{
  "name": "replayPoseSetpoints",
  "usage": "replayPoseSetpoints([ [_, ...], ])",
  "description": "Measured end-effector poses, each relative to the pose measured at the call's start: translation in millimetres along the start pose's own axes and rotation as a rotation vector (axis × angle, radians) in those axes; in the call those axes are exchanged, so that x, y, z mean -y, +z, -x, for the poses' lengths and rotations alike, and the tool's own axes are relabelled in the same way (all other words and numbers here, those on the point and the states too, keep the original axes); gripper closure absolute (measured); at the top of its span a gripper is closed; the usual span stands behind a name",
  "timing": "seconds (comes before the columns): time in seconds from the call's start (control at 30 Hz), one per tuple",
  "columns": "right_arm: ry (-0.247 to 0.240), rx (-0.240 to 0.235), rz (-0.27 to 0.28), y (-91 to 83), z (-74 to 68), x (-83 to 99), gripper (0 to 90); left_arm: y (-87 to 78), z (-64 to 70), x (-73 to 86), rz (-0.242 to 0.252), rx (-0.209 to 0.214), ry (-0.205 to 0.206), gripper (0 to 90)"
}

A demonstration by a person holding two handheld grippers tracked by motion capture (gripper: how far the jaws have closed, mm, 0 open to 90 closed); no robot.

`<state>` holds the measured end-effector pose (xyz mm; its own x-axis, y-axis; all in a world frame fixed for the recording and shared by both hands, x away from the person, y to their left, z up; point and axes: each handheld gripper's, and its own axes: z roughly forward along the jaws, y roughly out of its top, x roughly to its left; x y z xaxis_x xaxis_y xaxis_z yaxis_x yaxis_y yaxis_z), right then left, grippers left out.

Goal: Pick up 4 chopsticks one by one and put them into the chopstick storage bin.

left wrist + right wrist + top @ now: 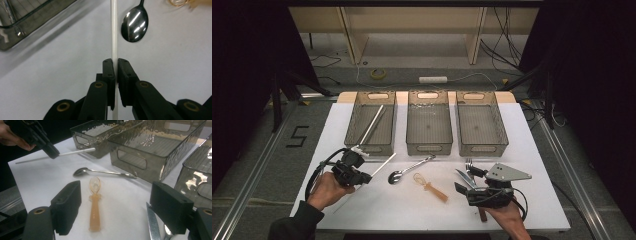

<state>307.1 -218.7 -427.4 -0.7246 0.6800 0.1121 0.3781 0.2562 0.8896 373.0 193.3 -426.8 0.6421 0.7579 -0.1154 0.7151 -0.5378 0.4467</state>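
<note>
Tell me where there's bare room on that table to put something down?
Bare white tabletop lies right of the smoked plastic bins, and along the near edge below the translucent orange spoon. It is crowded between the shiny metal spoon and the right gripper.

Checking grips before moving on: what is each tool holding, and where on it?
The left tool is shut on the white rod, partway along its length. The right tool is open above the orange spoon, holding nothing.

Three bins stand in a row at the far side of the table (532, 200): left bin (371, 125), middle bin (429, 125), right bin (480, 127). A rod (373, 123) lies in the left bin. Before the middle bin lies a spoon (411, 168), and nearer, to its right, a small plastic spoon (430, 187). Left of them is a thin stick (382, 164); a knife (465, 177) lies before the right bin.
</note>
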Motion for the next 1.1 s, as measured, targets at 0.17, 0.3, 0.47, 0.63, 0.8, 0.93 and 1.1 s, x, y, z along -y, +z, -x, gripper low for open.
replayPoseSetpoints([
  [0.17,0.004,0.001,0.0,1.0,0.0,0.3,26.3,-9.2,4.7,-4.5,0.043,0.027,0.019,84.4],
  [0.3,0.006,-0.001,-0.006,1.9,-0.3,0.6,26.3,-17.0,5.4,-10.8,0.08,0.035,0.028,84.4],
  [0.47,0.009,0.001,-0.009,2.0,0.1,0.9,26.2,-24.1,-0.5,-22.6,0.146,0.022,0.021,84.4],
  [0.63,0.013,0.0,-0.007,2.5,0.3,1.2,26.2,-27.8,-10.0,-35.2,0.183,0.006,0.011,84.4],
  [0.8,0.011,-0.001,-0.007,2.8,0.5,1.2,26.2,-29.3,-23.3,-46.8,0.212,-0.013,-0.012,84.4],
  [0.93,0.013,-0.001,-0.006,2.8,0.2,1.0,26.3,-31.2,-35.3,-55.5,0.243,-0.032,-0.038,84.4],
  [1.1,0.013,-0.004,-0.006,2.9,0.1,1.2,26.2,-33.1,-49.9,-65.0,0.27,-0.051,-0.068,84.3],
])
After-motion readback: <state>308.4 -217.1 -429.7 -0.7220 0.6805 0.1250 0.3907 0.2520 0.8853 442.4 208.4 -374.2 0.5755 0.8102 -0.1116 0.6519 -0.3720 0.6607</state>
